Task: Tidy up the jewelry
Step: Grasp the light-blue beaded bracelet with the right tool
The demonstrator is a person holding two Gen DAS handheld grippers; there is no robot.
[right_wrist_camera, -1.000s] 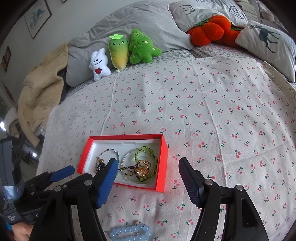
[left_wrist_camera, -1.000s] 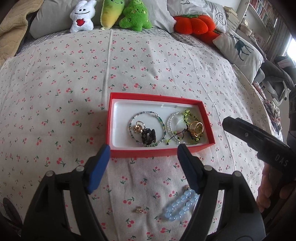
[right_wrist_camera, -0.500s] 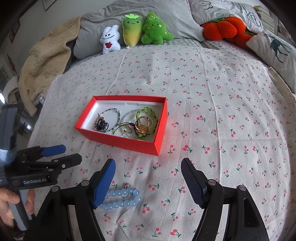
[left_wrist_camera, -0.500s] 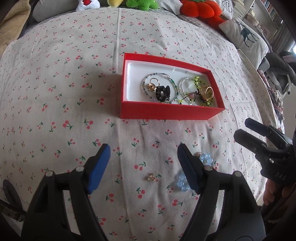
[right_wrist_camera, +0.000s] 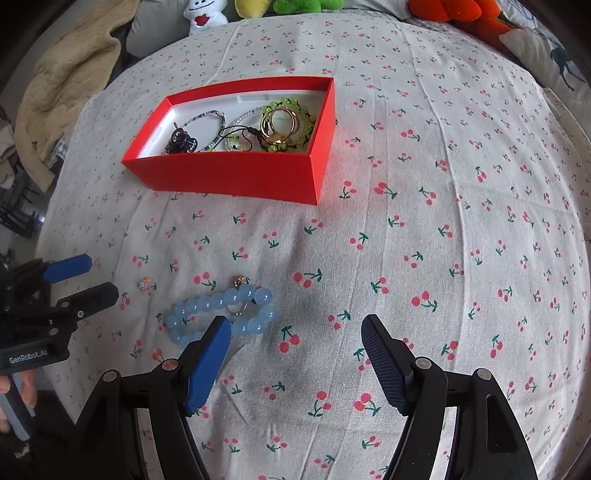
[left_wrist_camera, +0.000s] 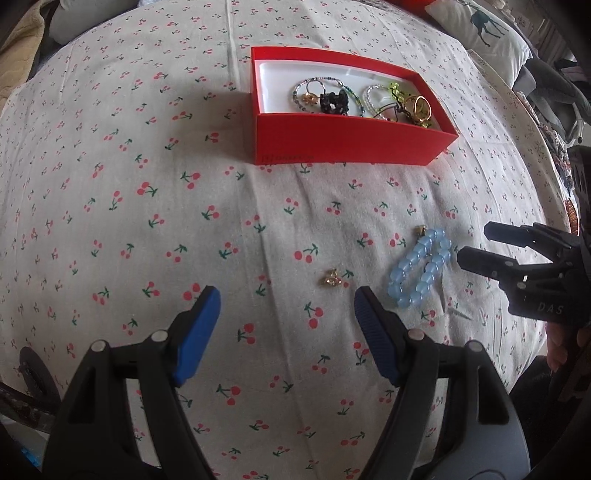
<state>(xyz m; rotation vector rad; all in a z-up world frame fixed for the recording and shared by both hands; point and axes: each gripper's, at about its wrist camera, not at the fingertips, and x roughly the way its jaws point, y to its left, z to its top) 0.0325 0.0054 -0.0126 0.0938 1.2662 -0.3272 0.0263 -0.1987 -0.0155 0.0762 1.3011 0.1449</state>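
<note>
A red box (left_wrist_camera: 354, 146) with a white inside holds several bracelets, rings and a dark charm; it also shows in the right wrist view (right_wrist_camera: 236, 173). A light blue bead bracelet (left_wrist_camera: 421, 267) (right_wrist_camera: 221, 308) lies on the bedspread in front of the box. A small gold earring (left_wrist_camera: 331, 277) (right_wrist_camera: 144, 283) lies to its left. My left gripper (left_wrist_camera: 286, 302) is open and empty, just short of the earring. My right gripper (right_wrist_camera: 295, 332) is open and empty, its left finger next to the bracelet; it also shows in the left wrist view (left_wrist_camera: 476, 245).
The cherry-print bedspread (right_wrist_camera: 443, 221) covers the whole bed. Plush toys (right_wrist_camera: 205, 11) and an orange pumpkin cushion (right_wrist_camera: 454, 11) line the far end. A tan blanket (right_wrist_camera: 62, 85) lies at the far left. A deer-print pillow (left_wrist_camera: 484, 33) sits at the far right.
Both grippers have drawn back from the box and dropped lower toward the bedspread. The bracelet and earring now lie close in front of the fingers. Both stay open.
</note>
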